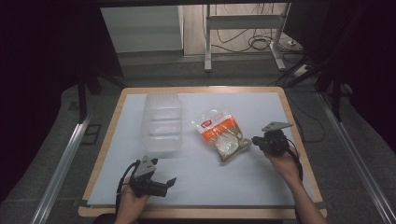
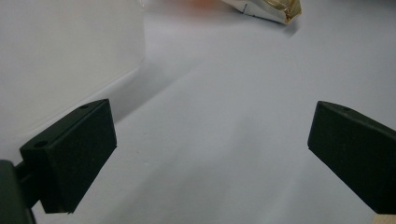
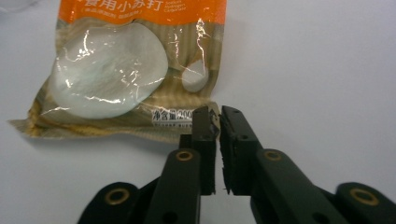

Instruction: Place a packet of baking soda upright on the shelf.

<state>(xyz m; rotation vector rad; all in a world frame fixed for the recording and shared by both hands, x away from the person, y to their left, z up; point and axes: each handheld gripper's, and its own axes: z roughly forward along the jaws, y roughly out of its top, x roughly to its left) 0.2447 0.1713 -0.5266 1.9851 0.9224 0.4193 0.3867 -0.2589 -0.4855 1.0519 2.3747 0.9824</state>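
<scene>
Pouch: we judge the orange-and-clear crinkly plastic powder pouch (image 3: 126,70) soft, slippery; best taken at its sealed bottom edge.
Right tongs (image 3: 217,122): pinching that edge.
Left tongs (image 2: 210,154): spread, near worktop's (image 1: 261,186) front edge.

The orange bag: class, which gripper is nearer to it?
Right. The right gripper is shut on the corner of the orange bag. The left gripper is open, well short of it, near the table's front edge.
</scene>
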